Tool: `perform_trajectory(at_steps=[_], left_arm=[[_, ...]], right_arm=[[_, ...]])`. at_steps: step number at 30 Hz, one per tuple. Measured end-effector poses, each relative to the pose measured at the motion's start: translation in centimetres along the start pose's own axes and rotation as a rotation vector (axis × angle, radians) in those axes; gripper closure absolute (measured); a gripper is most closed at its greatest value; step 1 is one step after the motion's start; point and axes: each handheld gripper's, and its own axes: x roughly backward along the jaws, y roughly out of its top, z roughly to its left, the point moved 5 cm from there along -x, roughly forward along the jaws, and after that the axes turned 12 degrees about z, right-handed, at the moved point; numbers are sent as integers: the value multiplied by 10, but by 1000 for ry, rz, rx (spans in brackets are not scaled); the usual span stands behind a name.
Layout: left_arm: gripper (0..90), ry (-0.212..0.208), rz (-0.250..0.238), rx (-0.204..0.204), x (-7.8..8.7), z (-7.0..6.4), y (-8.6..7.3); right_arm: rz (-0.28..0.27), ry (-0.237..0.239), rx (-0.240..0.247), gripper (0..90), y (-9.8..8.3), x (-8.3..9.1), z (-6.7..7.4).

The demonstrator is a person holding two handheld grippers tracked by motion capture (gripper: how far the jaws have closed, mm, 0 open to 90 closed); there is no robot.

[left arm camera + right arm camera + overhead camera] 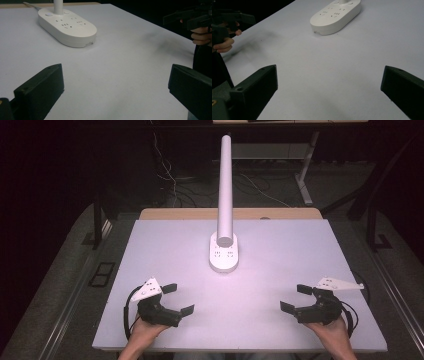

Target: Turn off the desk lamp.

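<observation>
At twelve o'clock on the white table [280, 270], toward the far edge: a white power strip [224, 254], oval, lying flat, sockets facing up. Rising from its far end, a white tube [225, 190], upright, seen nearly end-on from above. From the left gripper view, strip [67, 26] at about eleven o'clock, well beyond the jaws, tube base [58, 6] standing on its far end. From the right gripper view, strip [336, 16] at about twelve to one o'clock, likewise well apart from the jaws.

At seven o'clock on the table, near the front edge: left gripper [178, 299], held in a hand [145, 329] coming up from the bottom, jaws spread wide, released, nothing between them but bare table. Grey three-cornered plate on top. Black cable looping off its left side.

At five o'clock, near the front edge: right gripper [296, 298], held in the other hand [332, 330], jaws likewise spread wide, released, gripping nothing. Grey plate on top here too, cable trailing at the right.

Both grippers turned inward, each pointing toward the table's middle, well apart from each other and from the strip. Beyond the table at twelve o'clock: dark floor with loose cables [170, 175].
</observation>
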Motion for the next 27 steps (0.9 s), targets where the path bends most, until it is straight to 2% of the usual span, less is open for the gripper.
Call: perform_trajectory(at_steps=[15,19,27], left_arm=[[0,3,9,-7,0,1,0],[0,7,9,-7,1,2,0],[0,12,12,-7,1,1,-1]], right_arm=[[31,1,-17,8,-3,-1,-1],[48,-4,6,8,-2,-4,2],[74,-12,5,8,-3,-5,3]])
